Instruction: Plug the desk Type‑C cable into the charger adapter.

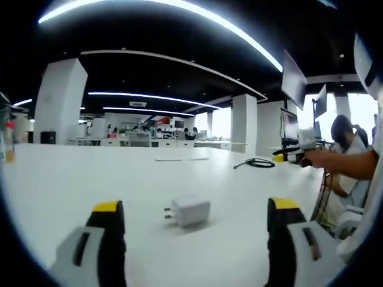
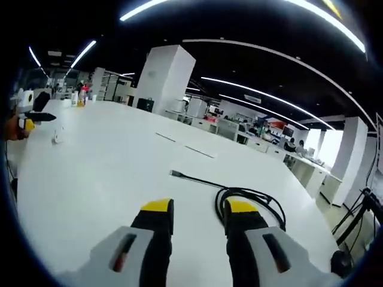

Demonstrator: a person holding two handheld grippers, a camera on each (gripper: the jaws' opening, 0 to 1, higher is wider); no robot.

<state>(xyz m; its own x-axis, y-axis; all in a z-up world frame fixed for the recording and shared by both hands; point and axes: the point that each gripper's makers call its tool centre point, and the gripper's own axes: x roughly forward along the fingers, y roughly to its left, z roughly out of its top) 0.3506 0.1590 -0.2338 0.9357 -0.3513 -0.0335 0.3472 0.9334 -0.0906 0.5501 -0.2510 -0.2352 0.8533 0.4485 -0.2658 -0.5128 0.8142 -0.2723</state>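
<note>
A white charger adapter (image 1: 190,211) lies on the white table (image 1: 72,179), prongs pointing left, just ahead of my left gripper (image 1: 195,207), which stands wide open around empty air. A black Type‑C cable (image 1: 258,162) lies coiled farther back on the right, near the right gripper (image 1: 293,154) held in a person's hand. In the right gripper view, the cable coil (image 2: 251,200) sits just beyond the right jaw, its plug end (image 2: 175,174) stretched out to the left. My right gripper (image 2: 199,208) is open with nothing in it. The small adapter (image 2: 57,139) and the left gripper (image 2: 30,115) appear far left.
Bottles (image 1: 7,140) stand at the table's far left edge. Monitors (image 1: 293,81) hang at the right, with a seated person (image 1: 347,140) beyond the table's right edge. A white pillar (image 2: 164,78) and more desks stand behind the table (image 2: 108,173).
</note>
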